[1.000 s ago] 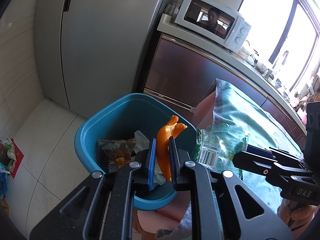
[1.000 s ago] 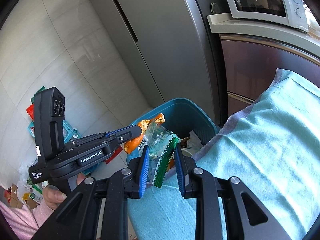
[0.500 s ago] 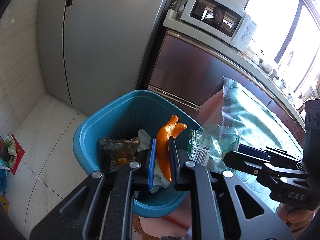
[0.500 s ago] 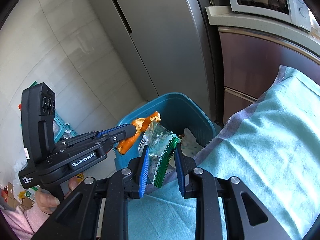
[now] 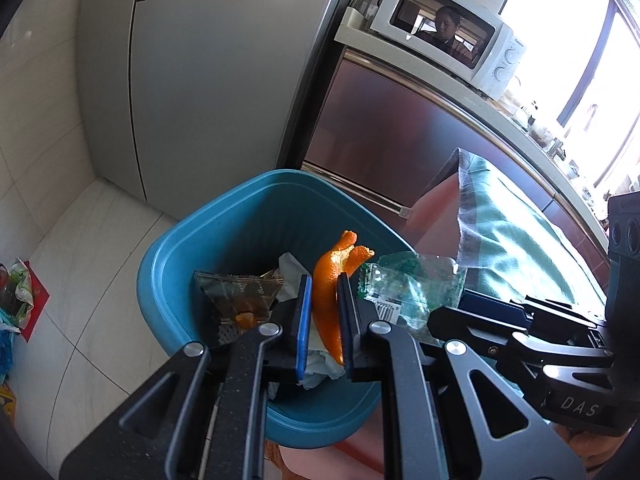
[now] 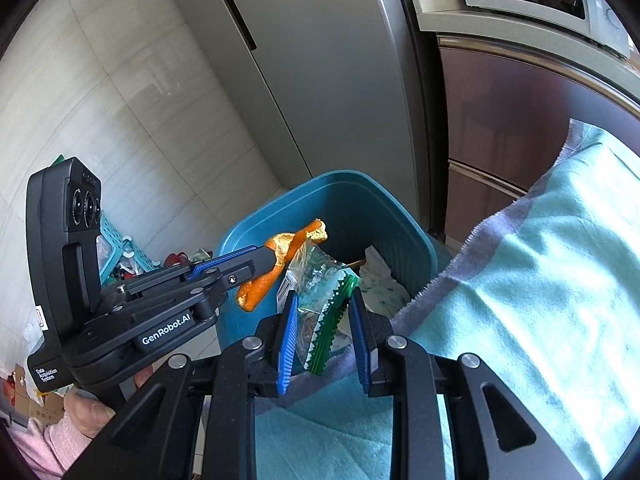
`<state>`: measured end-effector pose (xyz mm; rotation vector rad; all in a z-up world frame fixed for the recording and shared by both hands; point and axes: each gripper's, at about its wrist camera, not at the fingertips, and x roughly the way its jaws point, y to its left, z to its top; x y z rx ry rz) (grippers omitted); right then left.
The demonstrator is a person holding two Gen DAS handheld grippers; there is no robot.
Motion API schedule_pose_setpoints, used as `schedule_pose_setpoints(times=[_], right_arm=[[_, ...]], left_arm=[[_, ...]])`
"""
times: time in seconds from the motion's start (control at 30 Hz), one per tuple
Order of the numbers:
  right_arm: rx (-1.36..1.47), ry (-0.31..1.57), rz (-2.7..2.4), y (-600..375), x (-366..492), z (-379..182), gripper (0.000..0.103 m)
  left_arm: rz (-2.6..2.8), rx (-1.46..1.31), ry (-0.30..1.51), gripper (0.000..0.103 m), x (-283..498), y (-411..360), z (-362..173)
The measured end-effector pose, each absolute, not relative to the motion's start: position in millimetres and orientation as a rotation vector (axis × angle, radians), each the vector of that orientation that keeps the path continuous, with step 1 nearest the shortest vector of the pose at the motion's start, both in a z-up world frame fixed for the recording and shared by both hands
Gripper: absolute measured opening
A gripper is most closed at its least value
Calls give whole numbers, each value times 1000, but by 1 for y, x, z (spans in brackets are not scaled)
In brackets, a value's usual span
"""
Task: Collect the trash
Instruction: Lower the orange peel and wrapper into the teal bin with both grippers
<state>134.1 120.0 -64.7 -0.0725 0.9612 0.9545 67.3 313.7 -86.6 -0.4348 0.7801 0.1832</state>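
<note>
My left gripper is shut on an orange peel and holds it over the teal trash bin. My right gripper is shut on a clear and green plastic wrapper just at the bin's near rim; the wrapper also shows in the left wrist view. The peel and left gripper show at left in the right wrist view. A brown snack wrapper and crumpled white paper lie inside the bin.
A table with a teal cloth lies to the right of the bin. A grey fridge and a brown cabinet with a white microwave stand behind. Litter lies on the tiled floor at left.
Both grippers have moved closer to the bin with their loads still held; the peel and the wrapper now hang over its opening.
</note>
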Motion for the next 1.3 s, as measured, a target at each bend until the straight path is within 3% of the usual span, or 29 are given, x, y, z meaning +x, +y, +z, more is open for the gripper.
schedule_pose_setpoints(times=[1.3], right_arm=[[-184, 1052, 949, 166, 144, -76, 27]], left_arm=[[245, -457, 846, 13, 81, 329, -116]])
